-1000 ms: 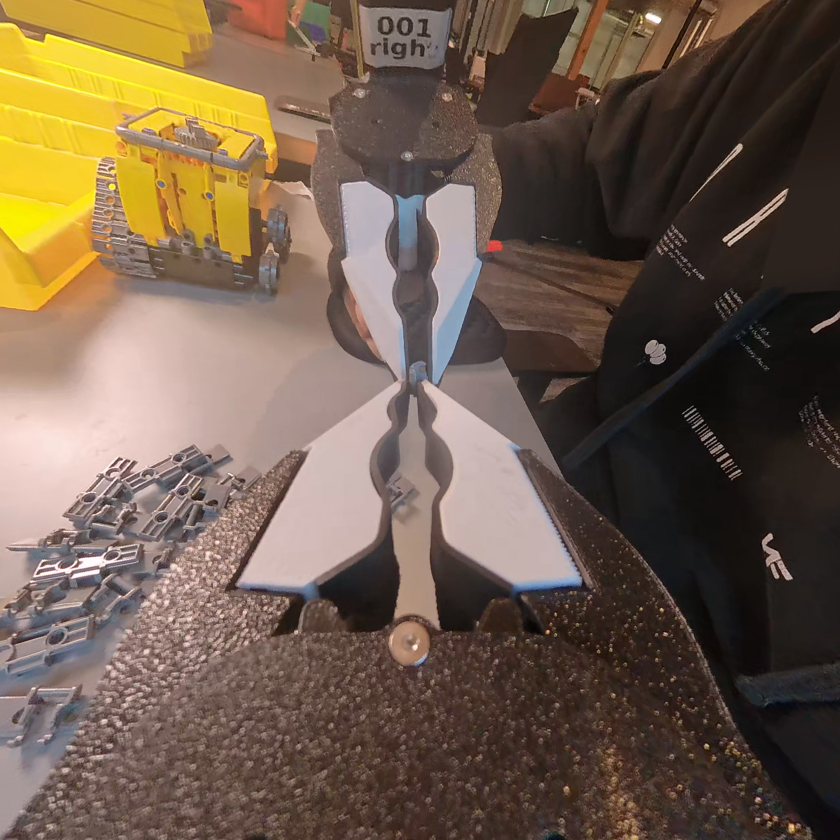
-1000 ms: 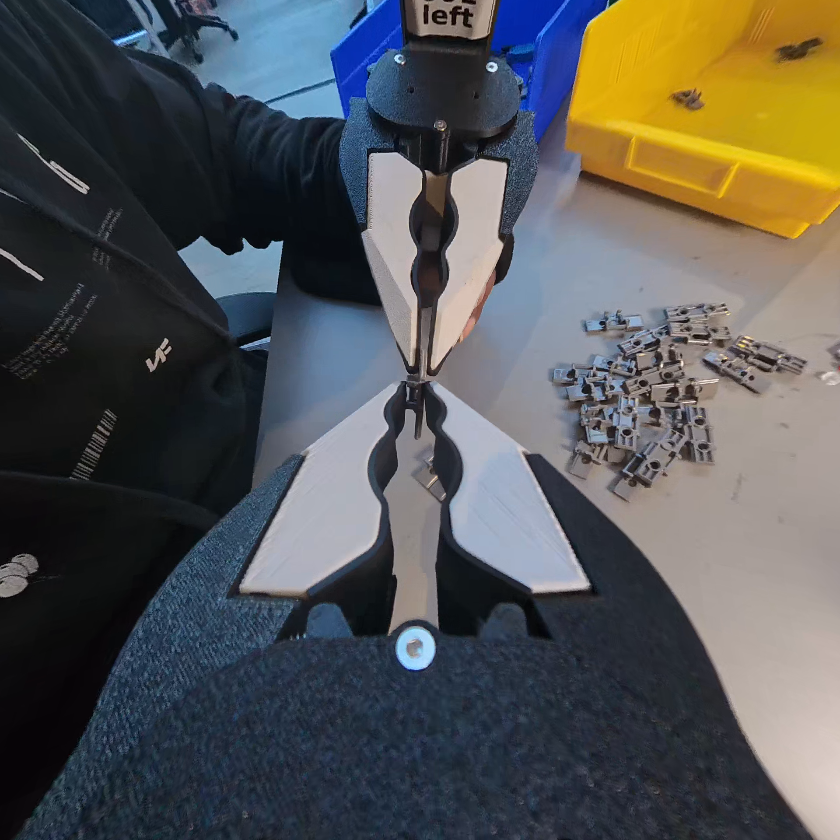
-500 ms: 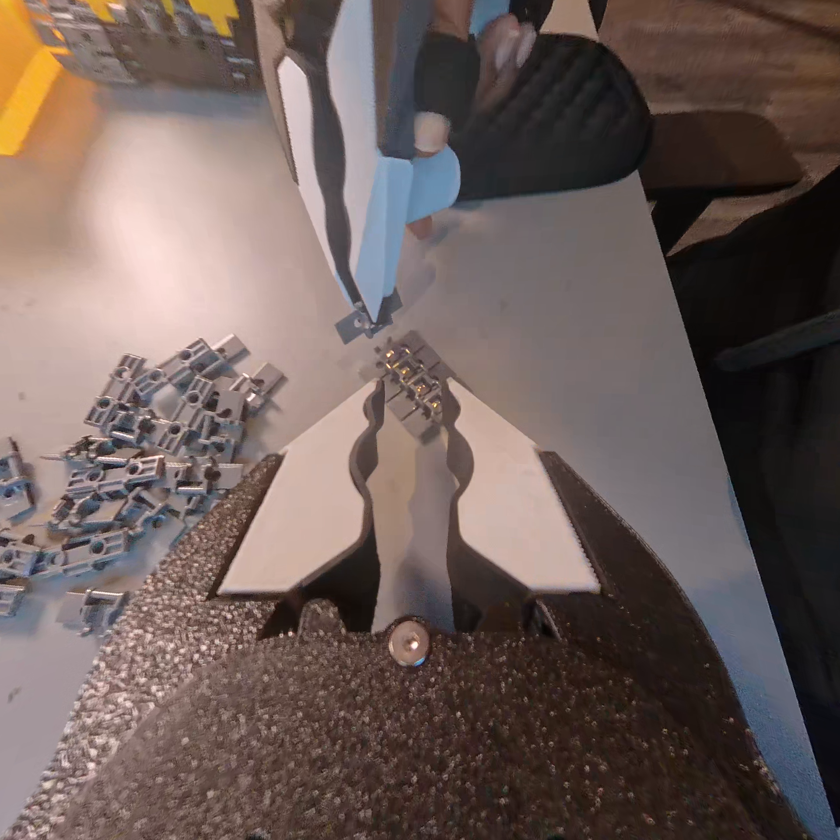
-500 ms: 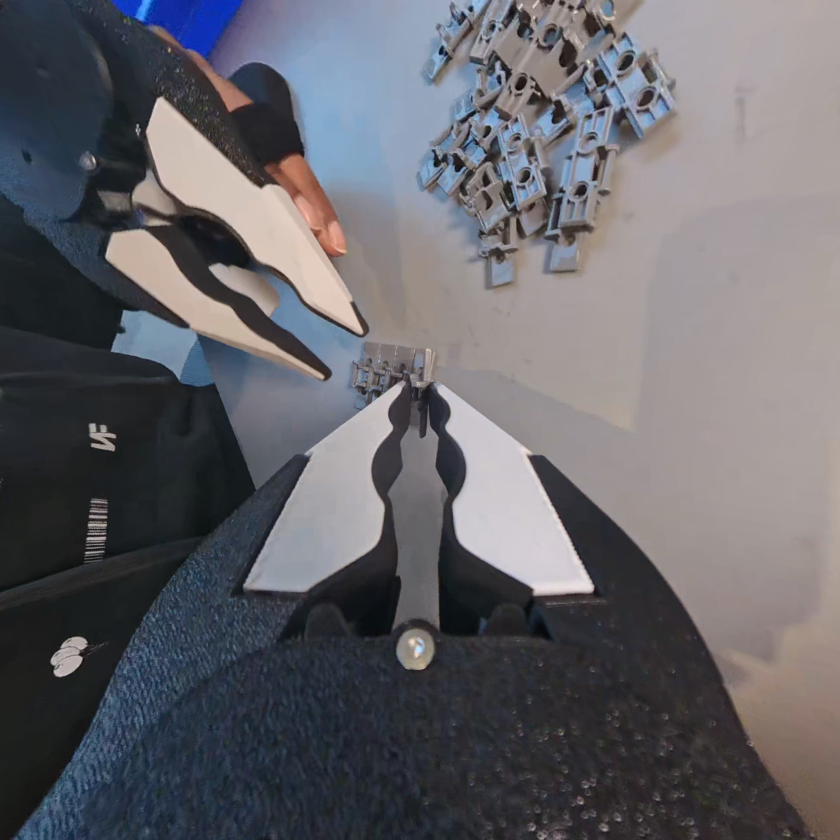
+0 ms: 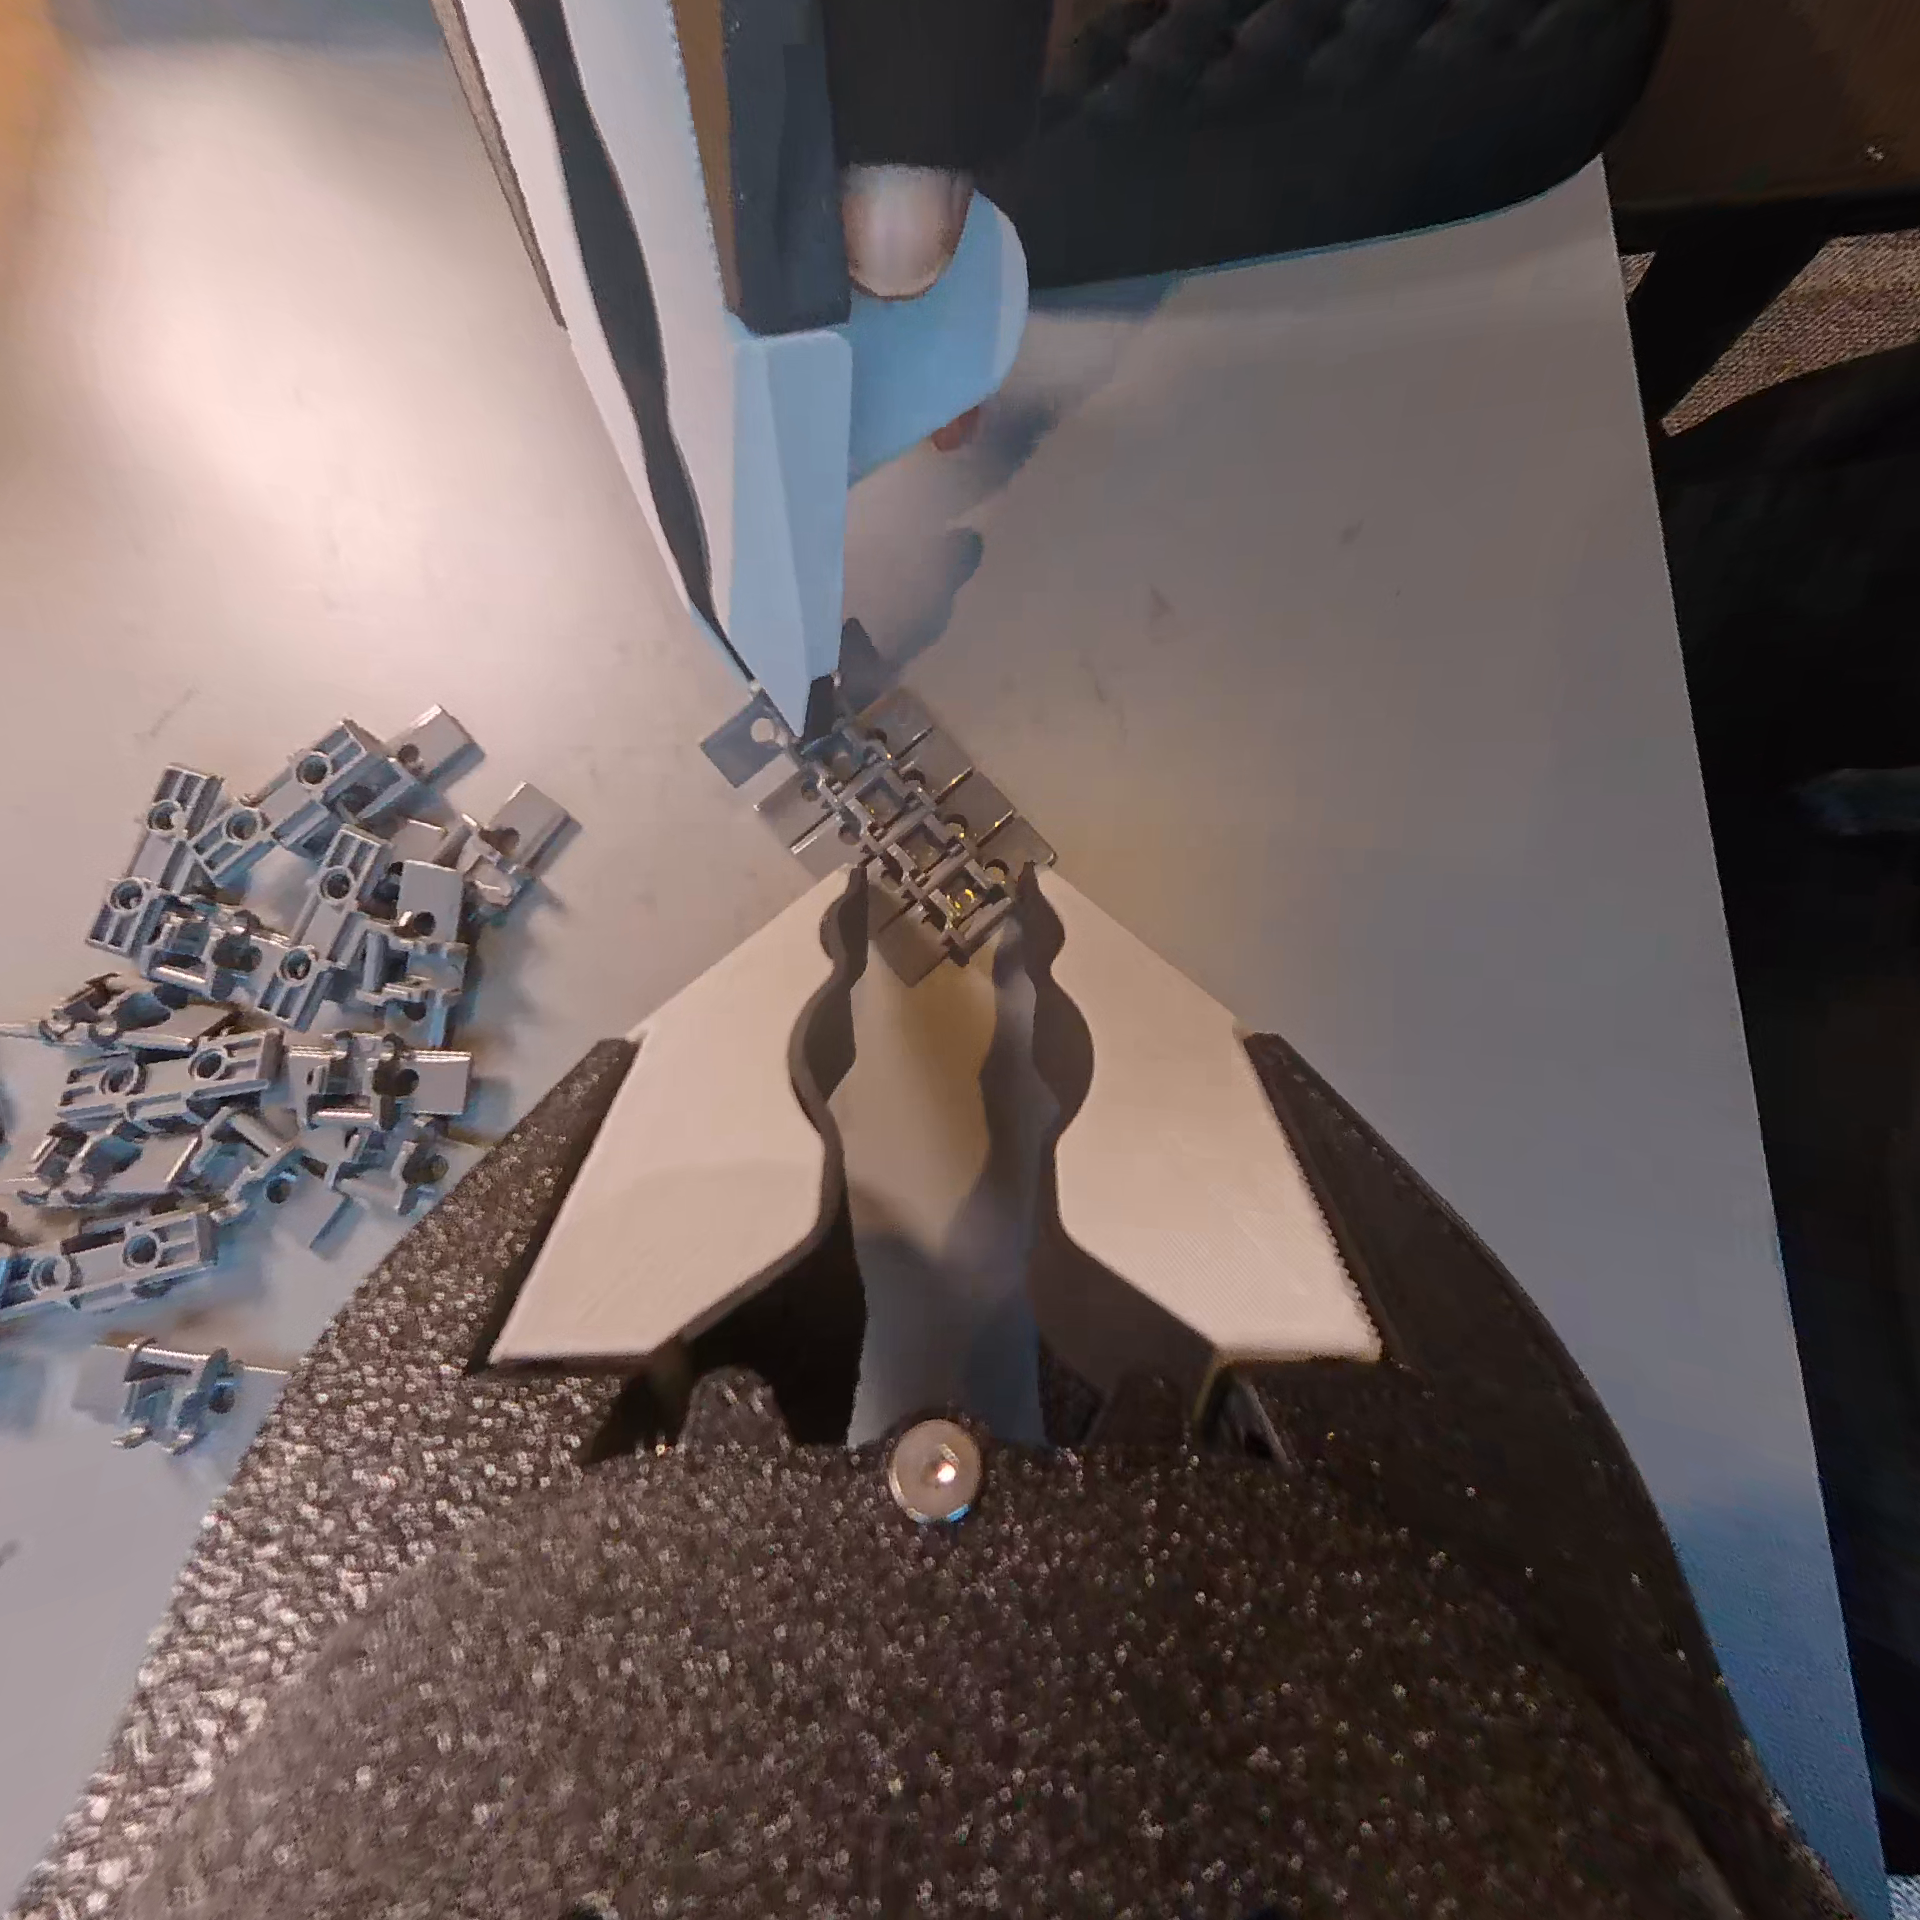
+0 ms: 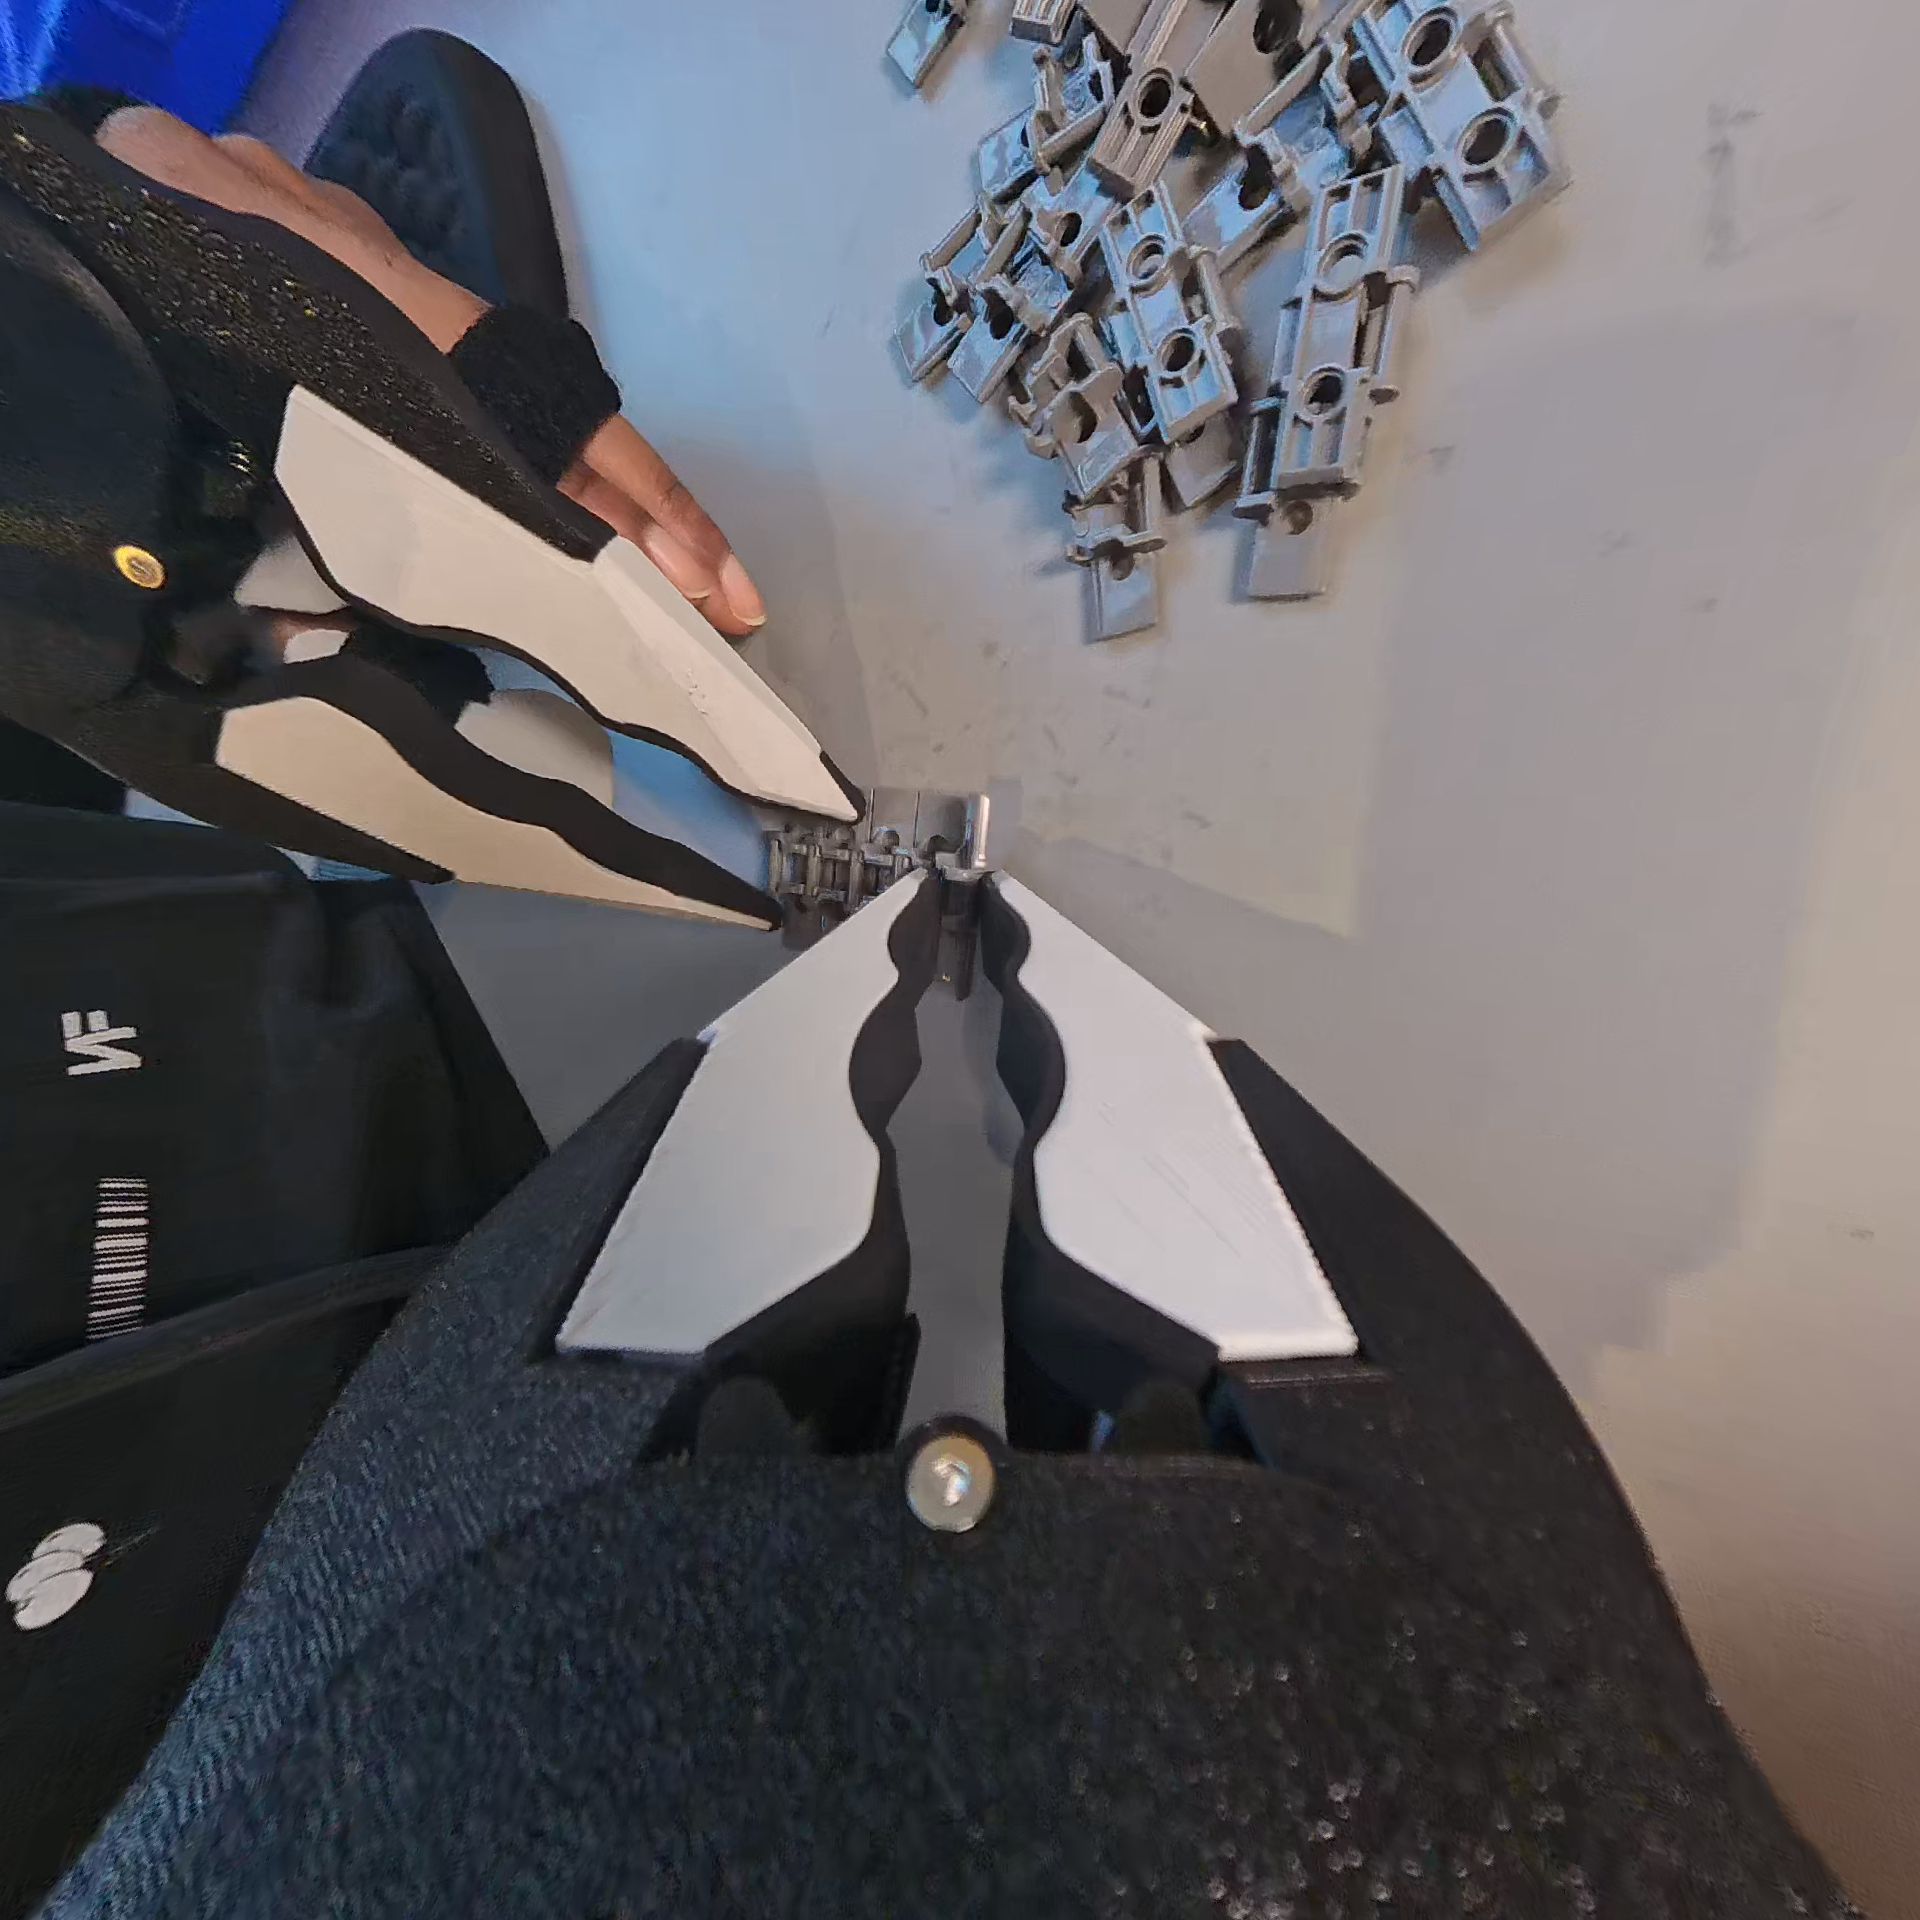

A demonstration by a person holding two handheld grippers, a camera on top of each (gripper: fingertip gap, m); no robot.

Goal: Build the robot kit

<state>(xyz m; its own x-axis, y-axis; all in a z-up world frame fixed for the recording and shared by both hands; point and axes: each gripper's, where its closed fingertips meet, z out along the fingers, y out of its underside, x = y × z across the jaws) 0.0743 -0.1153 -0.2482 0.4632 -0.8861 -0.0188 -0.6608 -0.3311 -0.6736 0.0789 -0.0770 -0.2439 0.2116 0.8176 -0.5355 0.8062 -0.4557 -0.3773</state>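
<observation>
A short chain of joined grey track links (image 5: pixel 914 831) lies on the grey table (image 5: pixel 1299 727). My left gripper (image 5: pixel 940 894) is shut on its near end, one fingertip on each side; it also shows in the right wrist view (image 6: pixel 810 860), straddling the chain (image 6: pixel 831 873). My right gripper (image 6: pixel 958 878) is shut on a single grey link (image 6: pixel 966 831) and holds it against the chain's other end. In the left wrist view the right gripper (image 5: pixel 800 707) comes down from the top with that link (image 5: pixel 748 743) touching the chain.
A pile of loose grey links (image 5: pixel 260 987) lies left of the chain, and also shows in the right wrist view (image 6: pixel 1226 291). The table's edge (image 5: pixel 1662 831) runs down the right. A person's black clothing (image 6: pixel 208 1091) and a hand (image 6: pixel 665 530) are close by.
Both grippers have tipped down from tip-to-tip above the table to the table top. The right gripper's link has moved in until it touches the chain held by the left.
</observation>
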